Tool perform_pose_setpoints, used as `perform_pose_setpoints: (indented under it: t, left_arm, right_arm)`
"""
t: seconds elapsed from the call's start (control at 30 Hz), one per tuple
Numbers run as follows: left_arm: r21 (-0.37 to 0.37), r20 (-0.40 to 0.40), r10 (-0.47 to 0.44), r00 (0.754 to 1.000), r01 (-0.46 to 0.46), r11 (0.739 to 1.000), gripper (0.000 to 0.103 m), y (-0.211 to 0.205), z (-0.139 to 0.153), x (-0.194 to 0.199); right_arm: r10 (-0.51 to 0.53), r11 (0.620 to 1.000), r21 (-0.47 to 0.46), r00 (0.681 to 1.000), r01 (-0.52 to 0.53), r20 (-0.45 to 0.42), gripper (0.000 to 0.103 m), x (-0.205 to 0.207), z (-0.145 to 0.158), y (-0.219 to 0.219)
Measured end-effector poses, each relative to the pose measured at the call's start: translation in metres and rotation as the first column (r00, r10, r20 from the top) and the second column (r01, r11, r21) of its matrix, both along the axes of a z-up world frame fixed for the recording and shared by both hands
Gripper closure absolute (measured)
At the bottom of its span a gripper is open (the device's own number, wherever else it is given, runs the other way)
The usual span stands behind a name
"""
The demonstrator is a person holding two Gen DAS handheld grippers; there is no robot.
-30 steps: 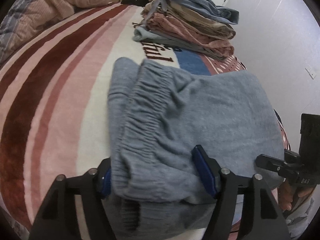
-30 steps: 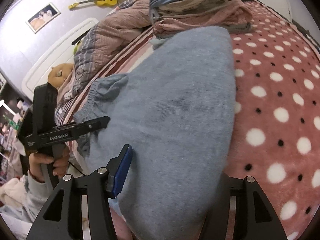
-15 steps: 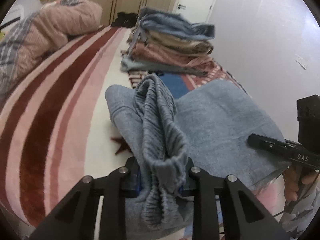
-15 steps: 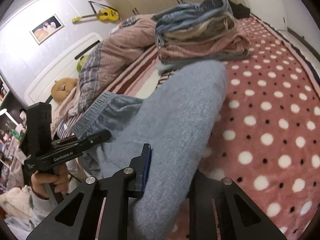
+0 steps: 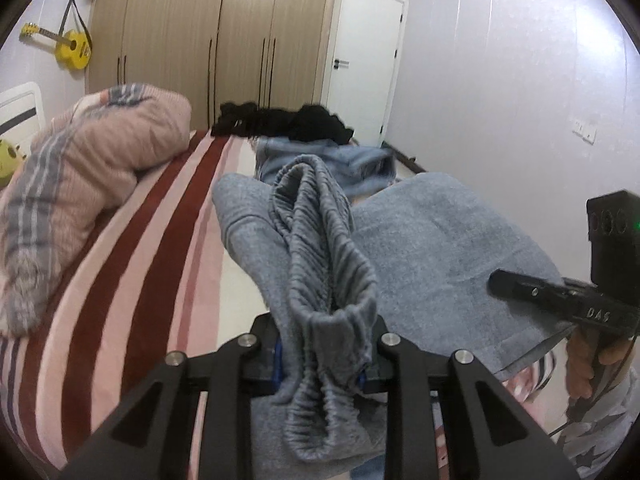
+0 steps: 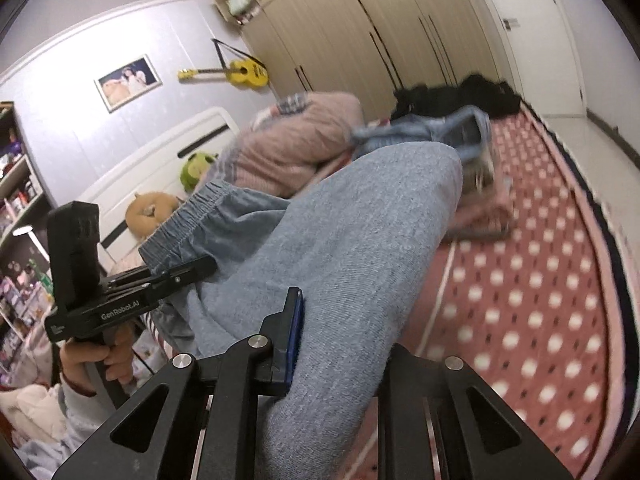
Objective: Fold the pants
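The folded grey-blue pants are held up off the bed by both grippers. My left gripper is shut on the bunched elastic waistband at the near edge. My right gripper is shut on the folded leg side of the pants; its right finger is hidden behind the cloth. The right gripper shows in the left wrist view at the far right, and the left gripper shows in the right wrist view at the left.
A stack of folded clothes lies ahead on the bed, also blurred in the right wrist view. A pink quilt is bunched at the left. Black clothing lies at the far bed end. Wardrobes and a door stand behind.
Both grippers closed on the pants and lifted them off the bed. The views tilted up, so the wardrobe, door and walls now show.
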State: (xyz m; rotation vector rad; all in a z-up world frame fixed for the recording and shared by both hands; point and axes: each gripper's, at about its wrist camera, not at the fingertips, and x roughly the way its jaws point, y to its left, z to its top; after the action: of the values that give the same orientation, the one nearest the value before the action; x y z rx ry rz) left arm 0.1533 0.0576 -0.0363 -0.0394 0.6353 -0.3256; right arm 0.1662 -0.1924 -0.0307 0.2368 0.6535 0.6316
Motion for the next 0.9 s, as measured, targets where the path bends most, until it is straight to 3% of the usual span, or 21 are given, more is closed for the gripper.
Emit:
perform_pose_setpoints:
  t: [0.17, 0.43, 0.63, 0.9]
  left_arm:
    - [-0.02, 0.014, -0.012, 1.0, 0.012, 1.0, 0.081, -0.003, 0.047, 0.03]
    - [-0.035, 0.008, -0.029, 1.0, 0.029, 0.999, 0.081, -0.019, 0.099, 0.108]
    - [-0.043, -0.012, -0.011, 1.0, 0.01, 0.999, 0.081, -0.027, 0.116, 0.176]
    - [-0.087, -0.046, 0.012, 0.999, -0.016, 0.996, 0.082, -0.031, 0.119, 0.279]
  right_arm:
    - [-0.013, 1.0, -0.006, 0.999, 0.013, 0.048, 0.092, 0.023, 0.041, -0.004]
    - [-0.081, 0.996, 0.044, 0.996, 0.08, 0.026, 0.092, 0.085, 0.087, -0.022]
    - [-0.116, 0.993, 0.024, 0.993, 0.115, 0.023, 0.092, 0.152, 0.105, -0.027]
    - [-0.161, 0.987, 0.026, 0.987, 0.161, -0.009, 0.092, 0.251, 0.104, -0.035]
